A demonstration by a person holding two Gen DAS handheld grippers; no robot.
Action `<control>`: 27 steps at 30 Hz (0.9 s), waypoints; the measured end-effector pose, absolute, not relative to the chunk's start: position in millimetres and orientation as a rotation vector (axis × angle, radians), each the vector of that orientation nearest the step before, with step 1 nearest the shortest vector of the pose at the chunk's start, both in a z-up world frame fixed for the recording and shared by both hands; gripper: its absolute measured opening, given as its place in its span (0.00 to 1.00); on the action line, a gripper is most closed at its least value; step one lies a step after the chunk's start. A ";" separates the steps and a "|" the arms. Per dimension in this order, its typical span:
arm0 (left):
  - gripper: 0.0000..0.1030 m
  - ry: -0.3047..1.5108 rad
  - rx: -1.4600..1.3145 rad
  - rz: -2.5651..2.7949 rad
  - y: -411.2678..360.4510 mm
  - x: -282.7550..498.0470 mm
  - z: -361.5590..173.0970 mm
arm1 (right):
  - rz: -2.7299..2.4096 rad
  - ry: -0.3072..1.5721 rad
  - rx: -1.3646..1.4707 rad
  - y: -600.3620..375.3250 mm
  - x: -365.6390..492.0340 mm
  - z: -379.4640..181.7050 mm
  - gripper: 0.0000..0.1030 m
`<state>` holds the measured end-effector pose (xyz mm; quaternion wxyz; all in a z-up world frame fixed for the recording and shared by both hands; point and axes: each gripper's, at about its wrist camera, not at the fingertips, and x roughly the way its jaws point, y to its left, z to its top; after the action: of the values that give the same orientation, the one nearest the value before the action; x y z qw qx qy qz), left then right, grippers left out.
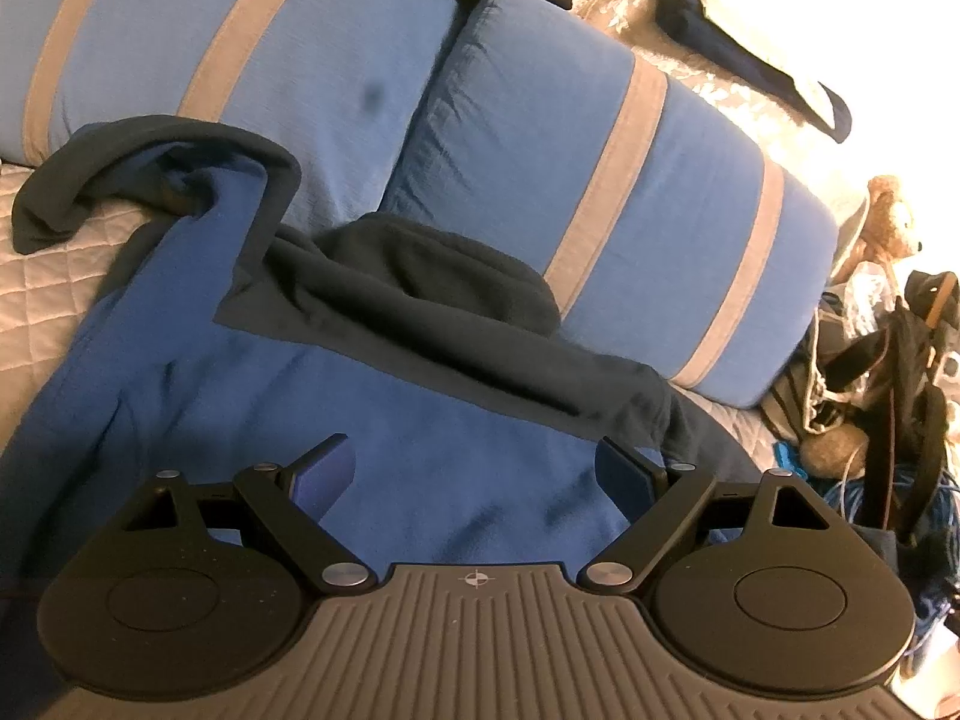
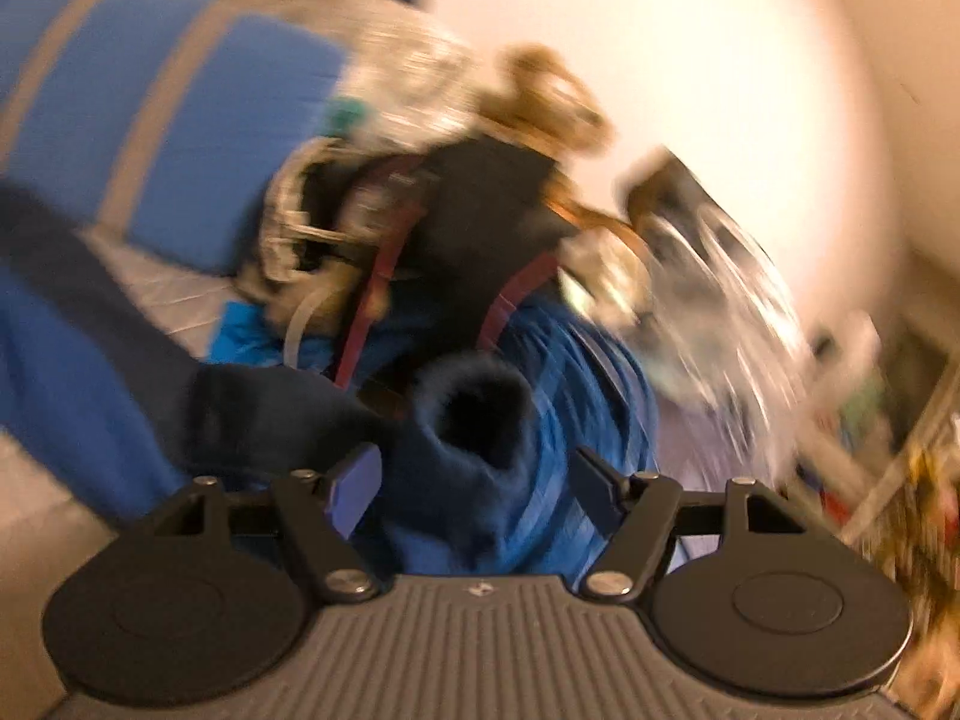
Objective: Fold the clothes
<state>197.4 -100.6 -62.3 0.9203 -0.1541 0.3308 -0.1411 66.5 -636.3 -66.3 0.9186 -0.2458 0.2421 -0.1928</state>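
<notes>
Striped blue pillows (image 1: 600, 192) on a quilted bed (image 1: 42, 294), pale wall (image 2: 660, 60) behind.

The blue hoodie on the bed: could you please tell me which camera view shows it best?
The left wrist view: the hoodie lies spread there, sharp, hood and one sleeve visible. The right wrist view is blurred and shows only its dark cuff and an edge.
</notes>
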 end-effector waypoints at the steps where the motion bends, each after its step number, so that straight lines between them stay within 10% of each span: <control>1: 0.86 0.681 -0.315 -0.289 -100.7 197.4 -62.4 | -0.343 0.525 -0.555 -634.5 72.9 -63.4 0.76; 10: 0.86 0.687 -0.314 -0.293 -101.9 199.0 -63.5 | 0.037 0.930 -0.846 -647.2 118.4 -48.5 0.66; 16: 0.86 0.690 -0.308 -0.290 -102.1 198.7 -64.0 | -0.110 1.006 -0.636 -680.9 141.8 -43.4 0.08; 27: 0.86 0.705 -0.308 -0.277 -102.9 199.3 -65.5 | -0.687 0.867 0.294 -762.4 118.8 -26.5 0.08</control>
<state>199.3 -102.9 -65.5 0.9175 -0.1497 0.3429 -0.1346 118.8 -762.4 -26.5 0.8407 0.1392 0.4101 -0.3249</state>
